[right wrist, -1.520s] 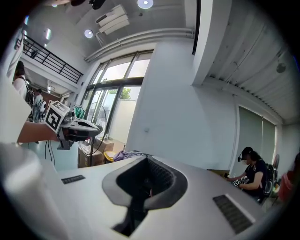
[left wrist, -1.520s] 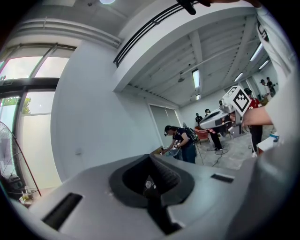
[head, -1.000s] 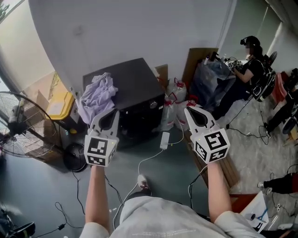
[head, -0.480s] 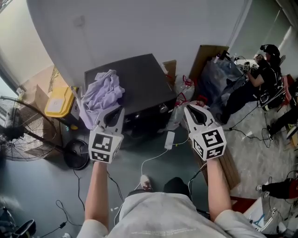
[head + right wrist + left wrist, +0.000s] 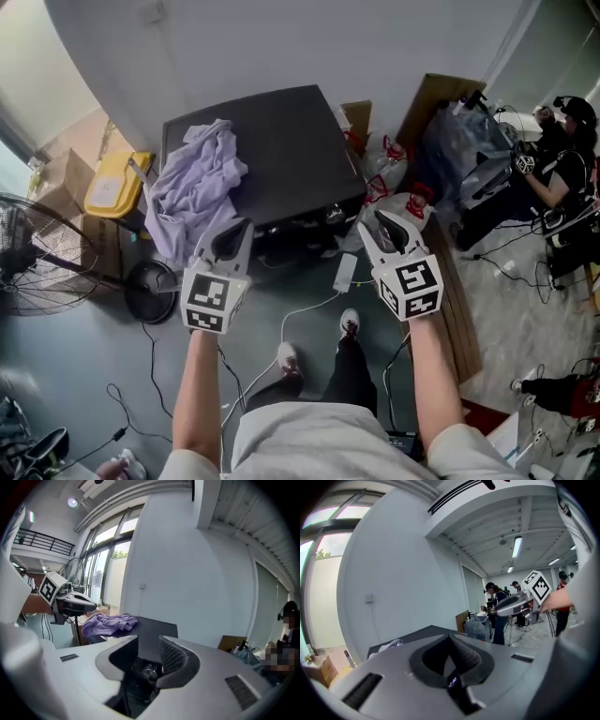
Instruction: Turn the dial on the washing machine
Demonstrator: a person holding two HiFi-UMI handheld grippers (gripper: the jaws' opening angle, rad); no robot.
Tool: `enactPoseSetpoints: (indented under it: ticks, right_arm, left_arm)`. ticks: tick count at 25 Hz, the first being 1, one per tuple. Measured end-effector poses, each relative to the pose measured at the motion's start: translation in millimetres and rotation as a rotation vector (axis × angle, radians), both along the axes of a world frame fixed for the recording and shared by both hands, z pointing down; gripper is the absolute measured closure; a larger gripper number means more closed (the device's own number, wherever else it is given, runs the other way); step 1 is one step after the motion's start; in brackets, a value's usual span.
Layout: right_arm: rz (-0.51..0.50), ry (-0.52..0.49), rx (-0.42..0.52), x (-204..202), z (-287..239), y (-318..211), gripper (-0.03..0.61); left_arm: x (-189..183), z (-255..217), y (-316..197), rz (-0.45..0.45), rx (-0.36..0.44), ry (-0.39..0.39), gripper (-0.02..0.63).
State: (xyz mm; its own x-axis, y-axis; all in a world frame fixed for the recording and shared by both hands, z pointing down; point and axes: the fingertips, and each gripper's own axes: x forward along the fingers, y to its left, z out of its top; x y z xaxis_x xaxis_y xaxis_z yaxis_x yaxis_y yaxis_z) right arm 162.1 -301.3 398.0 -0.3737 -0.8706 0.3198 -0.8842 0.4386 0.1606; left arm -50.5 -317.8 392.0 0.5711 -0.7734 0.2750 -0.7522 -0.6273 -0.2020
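Gleaming round dial (image 5: 149,671); crumpled cloth (image 5: 195,192)

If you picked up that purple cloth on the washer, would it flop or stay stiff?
Probably flop: the cloth lies crumpled in soft folds and seems to hang over the edge of the washer. It looks thin, so it is likely light. If pushed, it would probably bunch up and slide rather than roll.
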Motion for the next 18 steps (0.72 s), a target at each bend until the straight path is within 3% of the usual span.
enactPoseSetpoints:
  ticks: [9,18]
  right_arm:
    - [-0.016,0.050,-0.140,0,118,-41,0.387]
    - [-0.004,0.037,-0.218,-6,190,-72,0.317]
  left_arm:
    - [3,80,-1,-0.038,-0.118,-0.037,0.600]
    - [-1,125,-1,-0.094,-0.192,-0.038,0.600]
